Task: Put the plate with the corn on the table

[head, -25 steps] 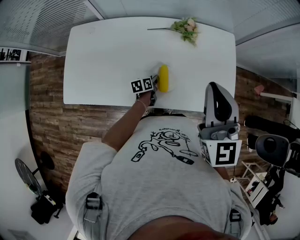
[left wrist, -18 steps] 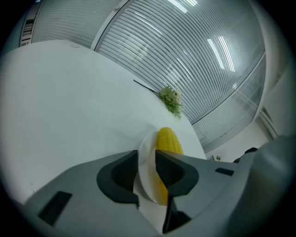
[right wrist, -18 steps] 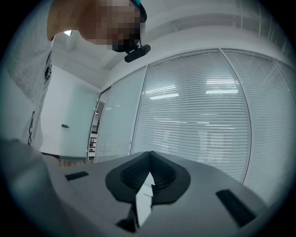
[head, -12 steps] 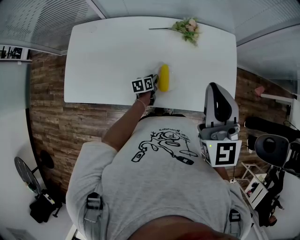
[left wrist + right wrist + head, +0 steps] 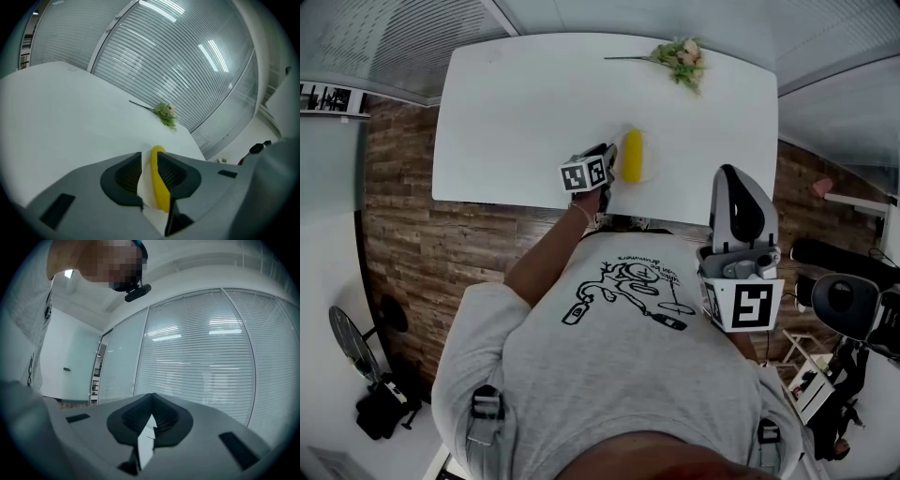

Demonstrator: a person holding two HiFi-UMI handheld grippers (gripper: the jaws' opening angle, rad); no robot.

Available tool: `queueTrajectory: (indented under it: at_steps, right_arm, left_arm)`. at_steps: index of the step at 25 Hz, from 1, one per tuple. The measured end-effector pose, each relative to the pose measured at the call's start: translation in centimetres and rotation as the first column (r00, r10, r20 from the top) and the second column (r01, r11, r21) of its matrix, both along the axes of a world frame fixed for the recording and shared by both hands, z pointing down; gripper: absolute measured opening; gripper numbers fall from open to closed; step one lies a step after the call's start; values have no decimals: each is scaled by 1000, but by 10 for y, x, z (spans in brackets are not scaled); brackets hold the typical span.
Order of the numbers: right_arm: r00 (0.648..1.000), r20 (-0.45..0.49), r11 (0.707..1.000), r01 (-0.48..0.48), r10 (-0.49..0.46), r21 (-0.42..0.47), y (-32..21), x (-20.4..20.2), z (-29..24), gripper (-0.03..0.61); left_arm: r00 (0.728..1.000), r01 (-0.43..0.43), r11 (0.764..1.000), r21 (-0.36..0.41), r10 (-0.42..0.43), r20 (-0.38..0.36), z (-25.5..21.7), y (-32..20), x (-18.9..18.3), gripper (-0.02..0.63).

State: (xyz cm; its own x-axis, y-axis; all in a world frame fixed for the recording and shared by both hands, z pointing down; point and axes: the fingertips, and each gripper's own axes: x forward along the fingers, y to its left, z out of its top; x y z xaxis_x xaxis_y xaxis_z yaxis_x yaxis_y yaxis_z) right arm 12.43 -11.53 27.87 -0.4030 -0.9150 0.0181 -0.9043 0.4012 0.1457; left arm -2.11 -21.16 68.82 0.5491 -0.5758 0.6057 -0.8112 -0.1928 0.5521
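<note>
Here our left gripper (image 5: 150, 163) pinches the rim of the plate (image 5: 143, 183), which carries the corn (image 5: 632, 156), near the table's (image 5: 516, 112) front edge. If the plate tilts on release, the corn may roll off the table. Our right gripper (image 5: 150, 409) is closed on nothing, off the table.

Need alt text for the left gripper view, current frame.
The left gripper has its jaws closed on the rim of a white plate that carries a yellow corn cob, with a white table beyond. A flower sprig lies farther along the table, and window blinds stand behind it.
</note>
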Motion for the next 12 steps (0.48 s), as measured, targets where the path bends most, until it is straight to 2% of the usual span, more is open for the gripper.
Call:
queueTrajectory:
  at_steps: [6, 12]
  right_arm:
    - [1000, 15, 1000, 12, -12, -7, -2, 0, 2, 6]
    - [1000, 17, 1000, 17, -17, -3, -2, -1, 2, 6]
  left_arm:
    - [1000, -8, 995, 104, 10, -15, -47, 0, 4, 110]
    - [1000, -5, 973, 230, 8, -14, -103, -1, 3, 110]
